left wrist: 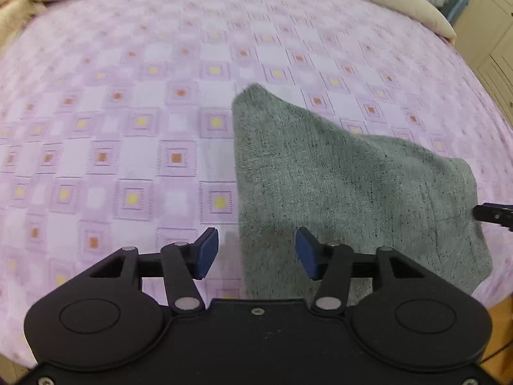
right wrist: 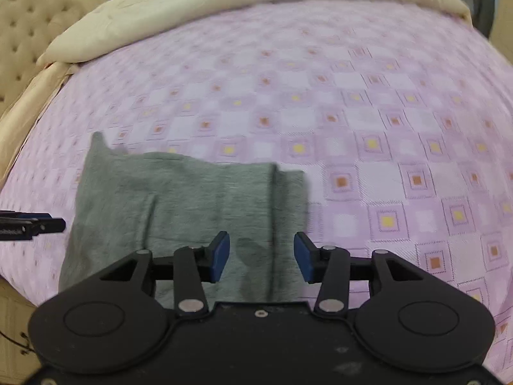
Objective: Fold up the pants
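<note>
Grey speckled pants (left wrist: pixel 336 176) lie folded into a compact shape on the pink checked bedspread (left wrist: pixel 128 112). In the left wrist view my left gripper (left wrist: pixel 256 252) hovers over their near left edge, jaws apart, blue pads clear of the cloth. The right gripper's fingertips (left wrist: pixel 490 213) show at the right edge, beside the pants. In the right wrist view the pants (right wrist: pixel 192 199) lie in front of and under my right gripper (right wrist: pixel 261 256), which stands open above the fold, nothing pinched. The left gripper's fingertips (right wrist: pixel 38 223) sit at the far left.
A cream duvet (right wrist: pixel 192 16) is bunched along the far side of the bed, with a tufted cream headboard (right wrist: pixel 22 25) at the left. Wooden floor (left wrist: pixel 500 320) and pale furniture (left wrist: pixel 487 22) lie past the bed's right edge. The bedspread (right wrist: pixel 384 128) stretches wide around the pants.
</note>
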Action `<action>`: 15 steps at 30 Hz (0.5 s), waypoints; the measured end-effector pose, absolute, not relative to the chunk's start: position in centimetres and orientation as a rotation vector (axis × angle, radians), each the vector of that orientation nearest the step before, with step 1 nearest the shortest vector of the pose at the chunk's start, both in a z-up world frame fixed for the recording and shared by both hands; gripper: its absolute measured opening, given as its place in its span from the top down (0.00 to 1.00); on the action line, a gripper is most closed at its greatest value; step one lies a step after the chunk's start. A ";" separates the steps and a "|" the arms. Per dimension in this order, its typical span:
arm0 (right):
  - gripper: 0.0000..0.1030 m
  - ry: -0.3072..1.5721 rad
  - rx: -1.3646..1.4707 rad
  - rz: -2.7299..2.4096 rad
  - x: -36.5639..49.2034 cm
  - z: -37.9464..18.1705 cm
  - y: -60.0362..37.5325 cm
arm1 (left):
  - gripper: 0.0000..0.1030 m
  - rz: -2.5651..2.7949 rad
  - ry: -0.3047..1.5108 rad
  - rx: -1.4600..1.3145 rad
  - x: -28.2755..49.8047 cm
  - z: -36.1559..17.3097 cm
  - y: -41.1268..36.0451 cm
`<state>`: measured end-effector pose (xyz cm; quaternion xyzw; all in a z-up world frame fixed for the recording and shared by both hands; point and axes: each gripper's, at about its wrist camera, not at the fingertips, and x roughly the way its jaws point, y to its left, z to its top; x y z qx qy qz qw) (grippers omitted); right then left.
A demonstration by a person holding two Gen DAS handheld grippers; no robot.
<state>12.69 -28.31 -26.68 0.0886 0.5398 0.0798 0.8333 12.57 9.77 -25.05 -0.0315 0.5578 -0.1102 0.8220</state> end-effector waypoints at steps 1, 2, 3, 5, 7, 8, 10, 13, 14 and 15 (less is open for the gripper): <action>0.53 1.174 0.209 0.170 13.1 -27.4 -28.7 | 0.43 -0.255 1.212 -0.054 13.2 -25.5 9.6; 0.53 1.201 0.227 0.170 13.4 -28.0 -28.9 | 0.43 -0.270 1.230 -0.034 13.5 -26.0 9.3; 0.52 1.221 0.247 0.176 13.8 -28.7 -29.1 | 0.43 -0.282 1.239 -0.011 13.8 -26.3 9.0; 0.50 1.234 0.269 0.178 14.2 -29.6 -29.3 | 0.43 -0.296 1.247 0.013 14.1 -27.0 8.4; 0.47 1.227 0.277 0.182 14.2 -29.8 -29.2 | 0.43 -0.299 1.264 0.016 14.3 -27.5 8.1; 0.46 1.225 0.282 0.185 14.4 -30.1 -29.3 | 0.43 -0.297 1.271 0.006 14.5 -27.8 8.0; 0.46 1.227 0.301 0.185 14.3 -30.1 -29.6 | 0.42 -0.293 1.287 -0.022 14.9 -28.2 8.3; 0.45 1.222 0.345 0.180 14.1 -30.3 -30.1 | 0.39 -0.298 1.295 -0.036 15.3 -28.7 8.4; 0.44 1.220 0.350 0.182 14.1 -30.7 -30.2 | 0.38 -0.301 1.296 -0.037 15.4 -28.8 8.5; 0.43 1.220 0.357 0.186 14.1 -31.0 -30.3 | 0.37 -0.306 1.299 -0.038 15.6 -28.8 8.5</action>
